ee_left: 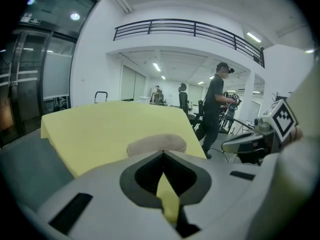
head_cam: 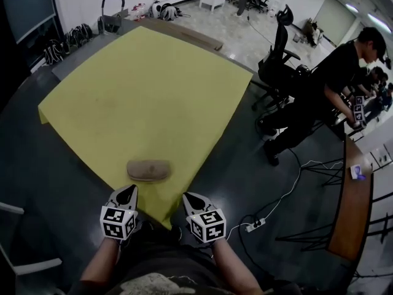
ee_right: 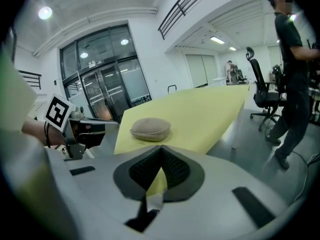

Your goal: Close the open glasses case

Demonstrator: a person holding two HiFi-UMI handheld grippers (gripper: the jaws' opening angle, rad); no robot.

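Gripper views show left claw (ee_left: 162,154) and right claw (ee_right: 161,148) closed, empty; head view sets both near glasses case (head_cam: 148,170).

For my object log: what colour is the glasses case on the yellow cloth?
Plain beige-tan; the glasses case shows best in the right gripper view.

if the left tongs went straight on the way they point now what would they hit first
Likely the tan oval glasses case lying on the yellow cloth: it sits just beyond the shut left tongs, though depth is hard to judge.
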